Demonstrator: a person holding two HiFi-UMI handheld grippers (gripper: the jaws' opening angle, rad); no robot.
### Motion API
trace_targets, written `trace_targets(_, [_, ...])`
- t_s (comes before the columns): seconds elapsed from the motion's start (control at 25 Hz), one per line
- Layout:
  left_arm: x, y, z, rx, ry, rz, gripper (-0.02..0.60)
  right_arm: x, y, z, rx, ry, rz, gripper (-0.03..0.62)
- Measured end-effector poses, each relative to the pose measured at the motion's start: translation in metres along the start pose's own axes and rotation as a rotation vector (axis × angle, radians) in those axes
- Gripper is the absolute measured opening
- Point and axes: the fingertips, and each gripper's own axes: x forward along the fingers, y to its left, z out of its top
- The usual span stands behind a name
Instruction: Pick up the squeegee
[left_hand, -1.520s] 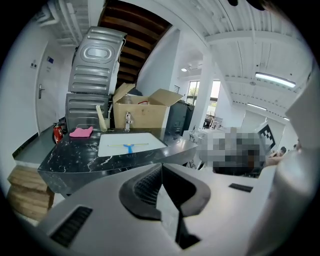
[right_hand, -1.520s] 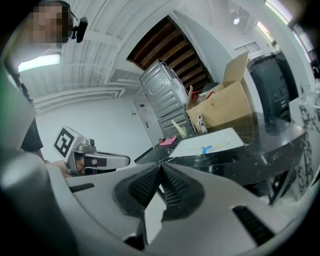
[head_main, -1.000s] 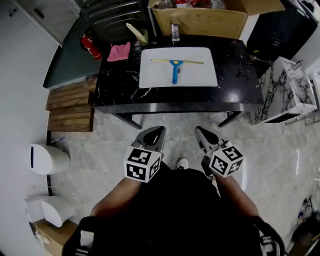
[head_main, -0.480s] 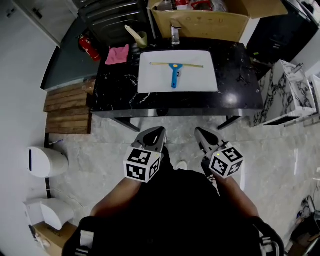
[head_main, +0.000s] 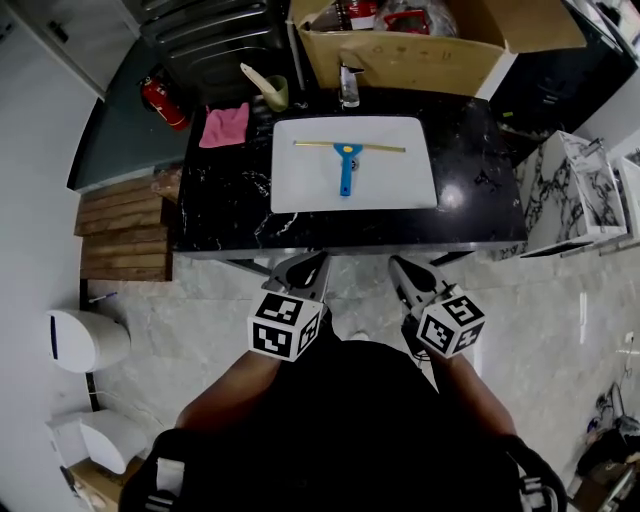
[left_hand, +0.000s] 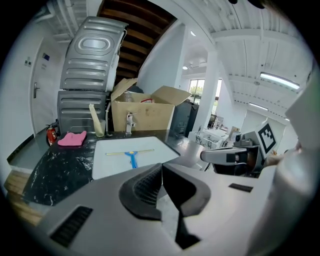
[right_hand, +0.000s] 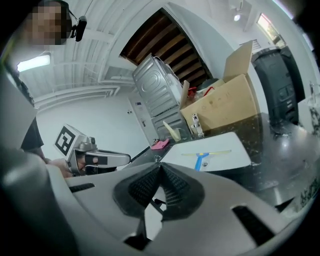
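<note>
We find the counter (head_main: 225, 215) nearer than a second ago, so the approach is under way. The squeegee (head_main: 346, 163) lies untouched on the white board (head_main: 300, 190), well ahead. The left gripper (head_main: 308, 268) and right gripper (head_main: 402, 270) have their jaws pressed together, empty.

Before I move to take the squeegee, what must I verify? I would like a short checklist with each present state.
1. Blue-handled squeegee with yellow blade lies on the white rectangular tray: ok.
2. Handle faces the person, nothing covers it: ok.
3. Left gripper open for grasping: not ok, shut, empty.
4. Right gripper open: not ok, shut, empty.
5. Grippers above the tray: not ok, both near the black marble counter's front edge.
</note>
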Motion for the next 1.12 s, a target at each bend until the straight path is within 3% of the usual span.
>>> trace_targets(0.52, [0.059,0.076,0.048,0.003,0.012,-0.05,0.017,0.082,-0.034,0.051,-0.011,0.028,-0.081,0.009])
trace_targets(1.12, [0.089,0.161,0.064,-0.024,0.04,-0.094,0.017,0.194,-0.083,0.057,-0.041,0.244,-0.21,0.009])
